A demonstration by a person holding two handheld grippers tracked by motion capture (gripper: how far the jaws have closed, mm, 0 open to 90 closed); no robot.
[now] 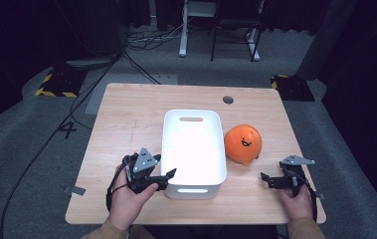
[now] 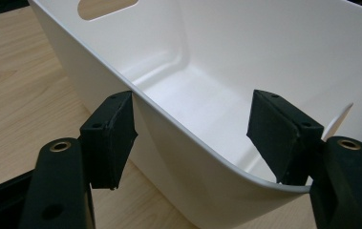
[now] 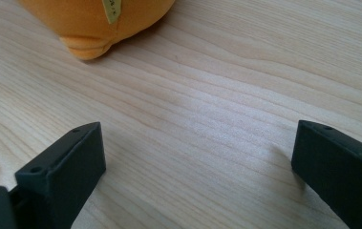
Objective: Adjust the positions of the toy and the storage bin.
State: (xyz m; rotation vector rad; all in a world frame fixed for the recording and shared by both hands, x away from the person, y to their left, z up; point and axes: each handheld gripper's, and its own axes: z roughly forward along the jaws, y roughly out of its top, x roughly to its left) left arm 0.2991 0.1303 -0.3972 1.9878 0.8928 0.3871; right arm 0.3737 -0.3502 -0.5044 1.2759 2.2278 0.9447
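A white plastic bin [image 1: 193, 149] with slot handles stands empty at the middle of the wooden table [image 1: 126, 114]. My left gripper [image 1: 168, 178] is at the bin's near left corner. In the left gripper view its jaws [image 2: 195, 138] straddle the bin's wall [image 2: 245, 47]: one pad sits against the outside by the rim, the other hangs inside with a gap to the wall. An orange plush ball with a smiling face [image 1: 243, 143] lies just right of the bin. My right gripper [image 1: 265, 180] rests low near the front right, open over bare wood [image 3: 197, 162], with the plush [image 3: 88, 24] ahead of it.
A round cable hole [image 1: 228, 99] sits near the table's far edge. Bare wood lies left of the bin and behind it. Beyond the table are grey carpet, trailing cables [image 1: 146, 37] and the legs of another desk [image 1: 183, 30].
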